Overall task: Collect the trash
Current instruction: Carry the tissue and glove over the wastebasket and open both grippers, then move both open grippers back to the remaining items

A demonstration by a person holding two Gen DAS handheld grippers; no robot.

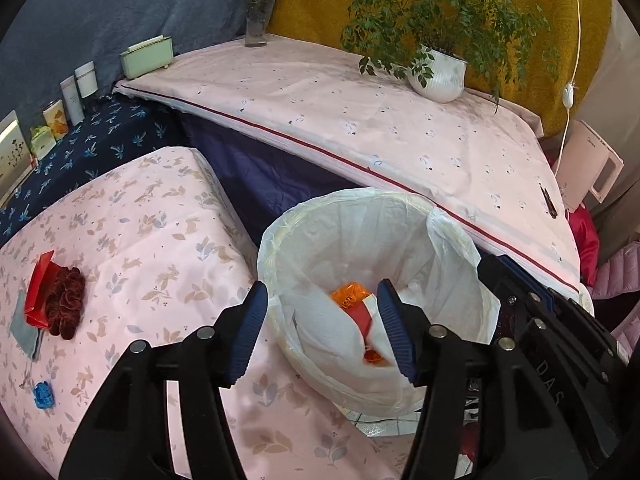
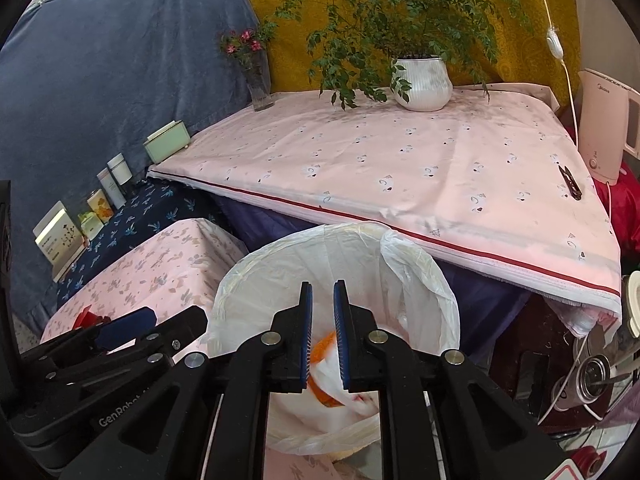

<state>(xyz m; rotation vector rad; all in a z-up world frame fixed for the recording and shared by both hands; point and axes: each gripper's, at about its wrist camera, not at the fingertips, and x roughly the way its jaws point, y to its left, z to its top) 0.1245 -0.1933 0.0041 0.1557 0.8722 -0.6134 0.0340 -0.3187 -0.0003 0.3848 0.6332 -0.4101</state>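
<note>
You have a potted plant (image 2: 422, 82) and flower vase (image 2: 260, 88) on the far pink table (image 2: 400, 168); kettle (image 2: 604, 124) at its right.

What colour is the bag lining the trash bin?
White, semi-transparent bag; the left wrist view shows it best.

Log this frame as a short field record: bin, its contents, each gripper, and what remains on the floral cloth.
bin: white-lined trash bin, between the two covered surfaces
contents: orange wrapper, red piece, white paper
left gripper: open, over the bin, nothing between the pads
right gripper: narrow gap, nothing gripped, over the bin
floral cloth: red box, dark red scrunchie, blue item, grey pouch
</note>
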